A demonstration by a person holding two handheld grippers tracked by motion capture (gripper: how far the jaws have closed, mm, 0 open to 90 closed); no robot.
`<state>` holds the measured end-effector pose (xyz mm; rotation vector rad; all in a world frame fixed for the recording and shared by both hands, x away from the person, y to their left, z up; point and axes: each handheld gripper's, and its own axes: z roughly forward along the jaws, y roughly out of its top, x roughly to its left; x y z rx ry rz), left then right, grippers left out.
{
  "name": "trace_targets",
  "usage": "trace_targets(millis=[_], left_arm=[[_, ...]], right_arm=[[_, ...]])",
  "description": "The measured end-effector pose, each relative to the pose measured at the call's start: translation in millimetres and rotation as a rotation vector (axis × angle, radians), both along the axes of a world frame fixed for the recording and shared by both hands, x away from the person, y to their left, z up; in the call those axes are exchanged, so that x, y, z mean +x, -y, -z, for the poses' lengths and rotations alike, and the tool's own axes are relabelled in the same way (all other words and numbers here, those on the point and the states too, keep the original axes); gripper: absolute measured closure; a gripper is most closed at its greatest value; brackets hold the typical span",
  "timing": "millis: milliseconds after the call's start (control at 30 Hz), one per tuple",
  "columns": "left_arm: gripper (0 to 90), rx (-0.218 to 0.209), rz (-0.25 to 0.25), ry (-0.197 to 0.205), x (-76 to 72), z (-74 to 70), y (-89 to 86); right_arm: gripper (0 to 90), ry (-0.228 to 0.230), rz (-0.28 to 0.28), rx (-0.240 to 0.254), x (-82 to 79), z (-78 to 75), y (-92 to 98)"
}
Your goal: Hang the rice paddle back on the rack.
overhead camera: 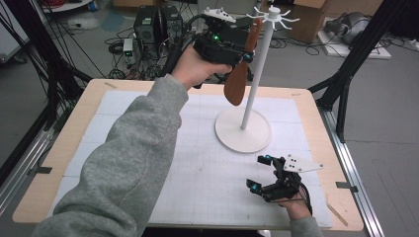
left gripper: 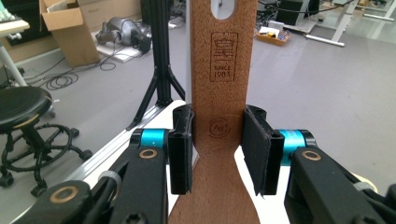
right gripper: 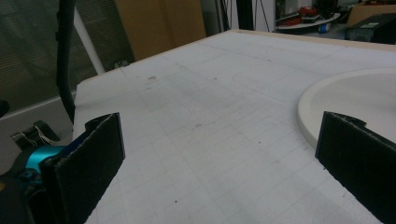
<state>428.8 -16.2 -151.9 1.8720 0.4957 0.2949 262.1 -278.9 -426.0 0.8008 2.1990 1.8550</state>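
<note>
While the left gripper [overhead camera: 245, 56] clamps the wooden spatula [overhead camera: 239, 74] by its neck up beside the white stand [overhead camera: 257, 74], a tilted handle hole could miss a hook, with the right gripper [overhead camera: 260, 173] idling wide open on the table [overhead camera: 306, 106].

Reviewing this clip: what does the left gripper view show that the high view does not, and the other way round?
The left gripper view alone gives the close detail: the stamped marks and the hanging hole on the wooden spatula's handle, and the left gripper with both pads pressed against that handle.

The high view alone gives the layout: the white stand with hooks at its top, its round base on the table, and the right gripper resting open near the table's front edge.

Both show the spatula held in the left gripper, raised above the table.
</note>
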Motion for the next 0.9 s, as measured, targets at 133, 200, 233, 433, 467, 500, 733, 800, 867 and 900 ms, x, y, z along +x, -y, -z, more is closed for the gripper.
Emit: trace_targets(millis=[133,200,233,433,467,500,733,800,867,900], left_arm=[[55.9,-0.015,0.027,0.016,-3.5,3.8,-2.0],[50.9,-0.028,0.048,0.049,-6.7,7.8,-4.6],[48.3,-0.036,0.055,0.057,-7.7,10.3,-6.5],[37.3,-0.042,0.057,0.074,-13.0,20.6,-21.6],[35.8,-0.045,0.064,0.075,-13.6,22.3,-24.9],[34.1,-0.044,0.066,0.077,-14.5,23.8,-27.0],[28.5,-0.055,0.069,0.092,-20.4,38.8,-42.9],[27.7,-0.073,0.083,0.097,-23.0,44.7,-46.7],[26.9,-0.068,0.093,0.096,-25.0,51.1,-48.7],[25.4,-0.068,0.099,0.093,-26.0,54.4,-49.6]], right_arm=[[0.0,0.004,0.005,0.002,0.7,0.0,1.8],[0.0,0.005,0.008,0.007,0.8,-0.3,3.0],[0.0,0.006,0.01,0.009,1.0,-0.3,3.2],[0.0,0.001,0.014,0.005,0.8,0.0,4.0],[0.0,-0.004,0.013,0.006,0.5,-0.1,4.5],[0.0,-0.002,0.016,0.005,0.5,0.0,5.2],[0.0,-0.005,0.024,-0.004,-1.6,1.5,6.8],[0.0,-0.003,0.026,-0.008,-2.5,2.3,7.5],[0.0,-0.003,0.03,-0.011,-3.4,2.6,8.8],[0.0,-0.002,0.035,-0.008,-3.7,2.7,9.1]])
